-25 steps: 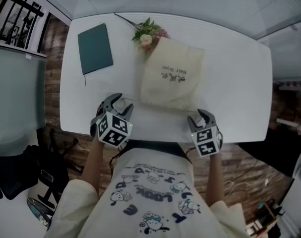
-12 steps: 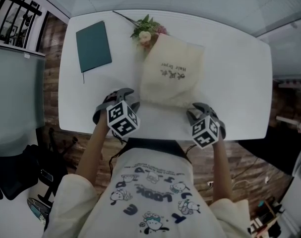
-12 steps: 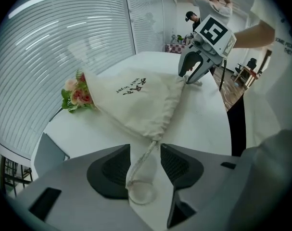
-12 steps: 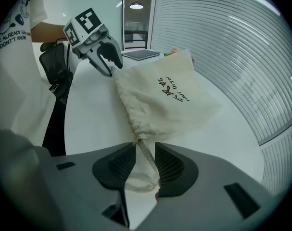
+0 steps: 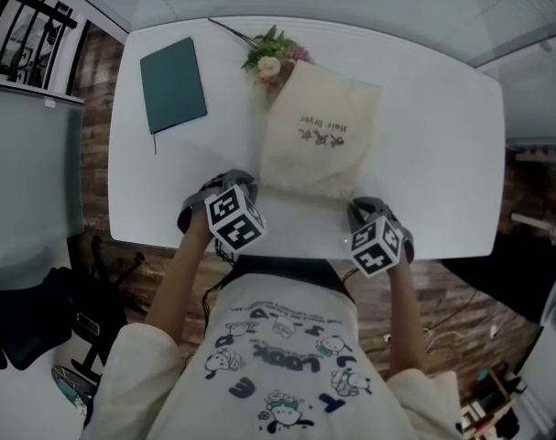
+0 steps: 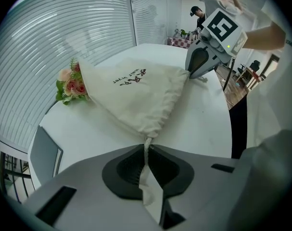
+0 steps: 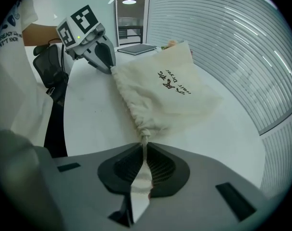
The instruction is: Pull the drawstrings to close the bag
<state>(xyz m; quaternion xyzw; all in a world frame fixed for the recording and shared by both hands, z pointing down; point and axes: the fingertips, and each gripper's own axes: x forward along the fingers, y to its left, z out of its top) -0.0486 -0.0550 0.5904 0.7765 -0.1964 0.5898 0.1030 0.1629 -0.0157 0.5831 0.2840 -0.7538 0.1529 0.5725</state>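
Observation:
A cream drawstring bag (image 5: 319, 140) lies flat on the white table (image 5: 433, 154), its gathered mouth toward me. My left gripper (image 5: 243, 185) is at the mouth's left corner, my right gripper (image 5: 358, 209) at its right corner. In the left gripper view the jaws (image 6: 146, 150) have just been closing and pinch the left drawstring (image 6: 146, 142) beside its knot. In the right gripper view the jaws (image 7: 145, 150) have likewise just closed on the right drawstring (image 7: 145, 140). Each view shows the opposite gripper (image 6: 194, 70) (image 7: 106, 64) at the bag's (image 6: 136, 95) (image 7: 170, 90) far corner.
A teal notebook (image 5: 174, 85) lies at the table's back left. A small bunch of flowers (image 5: 270, 58) rests against the bag's far end. The table's near edge runs just below both grippers. A black chair (image 5: 21, 324) stands on the floor at left.
Both grippers have shifted in to the bag's near corners and rolled. Their jaws, open before, now stand closed on the drawstrings. The bag has hardly moved.

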